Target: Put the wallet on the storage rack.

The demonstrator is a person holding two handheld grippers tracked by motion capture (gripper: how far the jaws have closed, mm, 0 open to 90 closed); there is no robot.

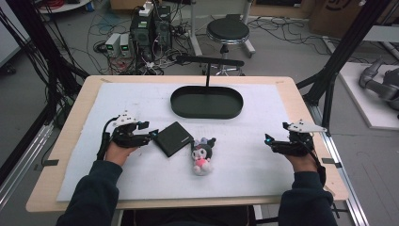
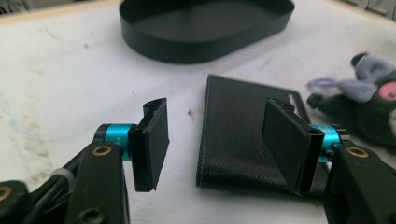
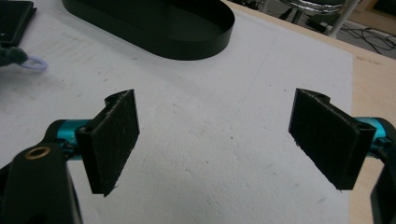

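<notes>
the left gripper (image 2: 212, 140) sits at about nine o'clock on the white mat (image 1: 141, 99), its jaws spread wide and holding nothing, with the near corner of a black wallet (image 2: 243, 126) lying between them. the wallet lies flat just left of the mat's middle, and a small plush toy (image 1: 202, 155) rests beside it at its four o'clock, near but apparently not touching. from above, the wallet (image 1: 173, 138) looks turned like a diamond, its long axis seeming to run from about eight o'clock to two o'clock, one corner pointing toward the left gripper (image 1: 151, 135). it looks like grained leather: probably light, thin, a little flexible rather than rigid, and with enough texture not to slip. being so flat on the mat, it likely needs a pinch across a raised edge or corner, one jaw sliding under. a black oval tray (image 1: 207, 113) stands at twelve o'clock. the right gripper (image 1: 269, 141) hovers at three o'clock, also spread open and empty.
</notes>
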